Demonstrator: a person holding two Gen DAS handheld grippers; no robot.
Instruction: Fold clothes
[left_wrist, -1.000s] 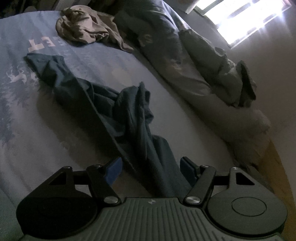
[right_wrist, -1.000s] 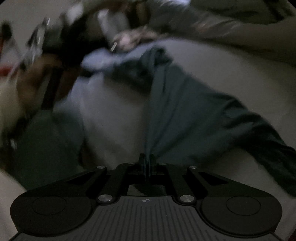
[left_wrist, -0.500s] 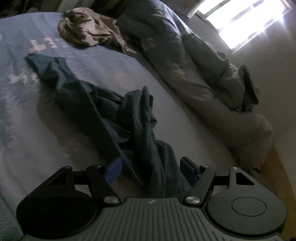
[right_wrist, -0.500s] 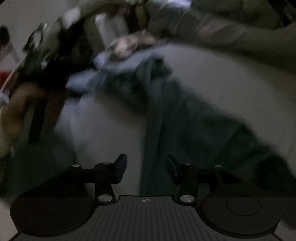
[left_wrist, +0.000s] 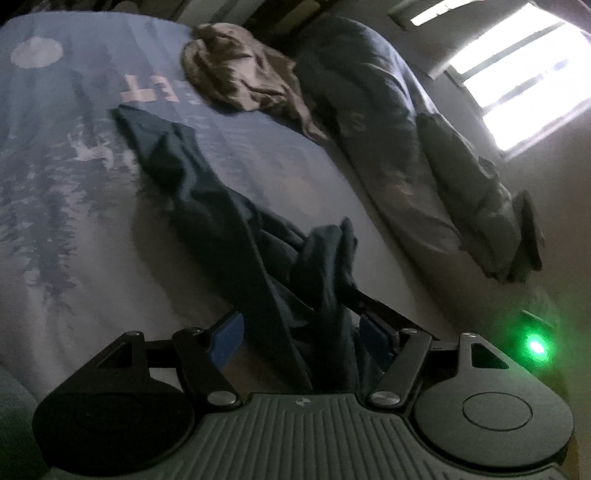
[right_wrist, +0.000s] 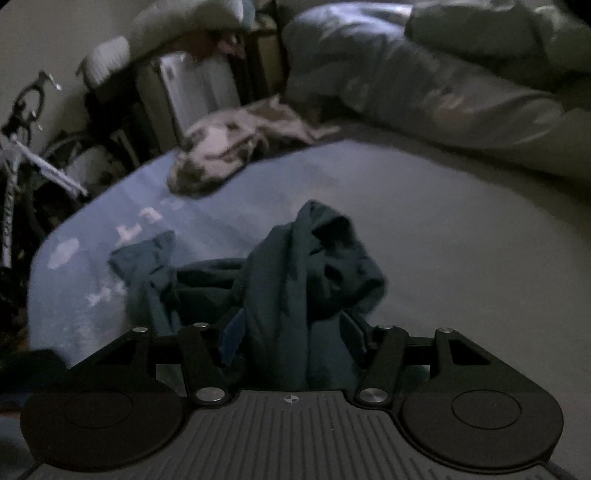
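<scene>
A dark teal garment (left_wrist: 207, 206) lies crumpled in a long strip on the bed, running from the far left down to my left gripper (left_wrist: 299, 336). That gripper is open, its blue pads (left_wrist: 226, 339) wide apart, and the cloth passes between them. In the right wrist view the same garment (right_wrist: 306, 266) is heaped up in front of my right gripper (right_wrist: 291, 332). It is open too, with the heap sitting between its fingers. A green light (left_wrist: 535, 347) on a dark device glows low at the right of the left wrist view.
The bed has a blue printed sheet (left_wrist: 74, 184). A tan crumpled garment (left_wrist: 240, 81) (right_wrist: 225, 155) lies at its far end. A rumpled duvet (left_wrist: 406, 147) runs along the right side under a bright window (left_wrist: 517, 85). A radiator (right_wrist: 192, 88) and a bicycle (right_wrist: 22, 147) stand beyond the bed.
My right gripper, shut on the teal garment a second ago, has opened and swung round to face the heaped cloth. The left gripper stayed open while its view shifted slightly.
</scene>
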